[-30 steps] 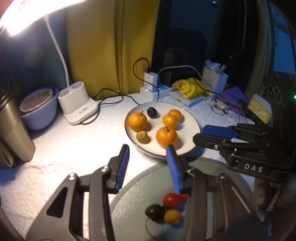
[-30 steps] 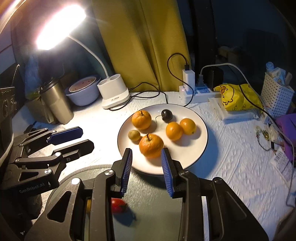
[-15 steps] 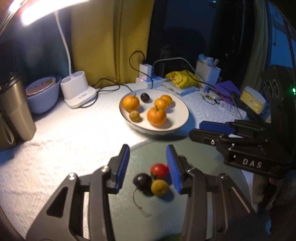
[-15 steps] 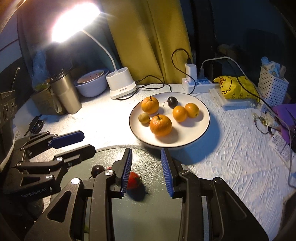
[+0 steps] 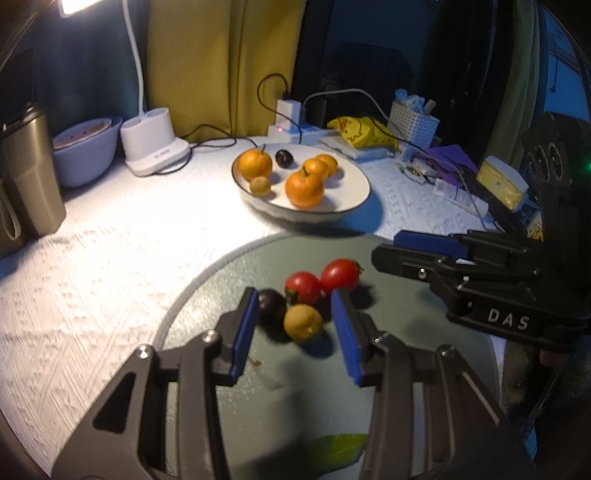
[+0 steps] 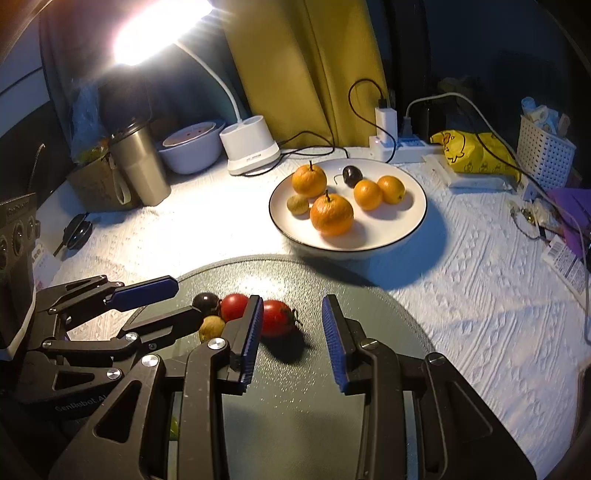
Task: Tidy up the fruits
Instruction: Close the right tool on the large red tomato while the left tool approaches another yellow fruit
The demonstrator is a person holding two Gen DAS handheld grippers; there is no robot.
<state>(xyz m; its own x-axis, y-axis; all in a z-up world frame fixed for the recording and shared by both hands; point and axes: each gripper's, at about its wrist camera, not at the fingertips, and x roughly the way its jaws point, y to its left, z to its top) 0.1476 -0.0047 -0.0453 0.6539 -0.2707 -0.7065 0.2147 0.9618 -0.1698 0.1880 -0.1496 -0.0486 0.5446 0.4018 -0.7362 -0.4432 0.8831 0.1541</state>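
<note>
White cloth covers the desk [image 6: 480,295], and a bright lamp [image 6: 162,33] shines from the far left. On the far side sits a white plate [image 6: 413,221] with four oranges [image 6: 331,216], a dark plum [image 6: 351,175] and a small brown fruit [image 6: 297,204]. On the near side lies a round grey mat [image 6: 369,295]. Four small fruits sit close together on the mat: two red tomatoes [image 5: 340,275], a dark fruit [image 5: 271,302] and a yellow-brown fruit [image 5: 303,322]. The left gripper [image 5: 295,325] is open and low over the mat, and the yellow-brown fruit sits between its tips, not squeezed yet. The right gripper [image 6: 291,332] is open too and holds nothing. One tomato [image 6: 275,318] lies just inside its left finger [image 6: 251,332]. I think the step now is picking a small fruit off the mat, maybe to put it on the plate with the others. Next, a gripper should go a bit lower and close softly on just one fruit. The fruits touch each other, so a push could make them roll. Tomatoes are soft, so the squeeze should be gentle.
</note>
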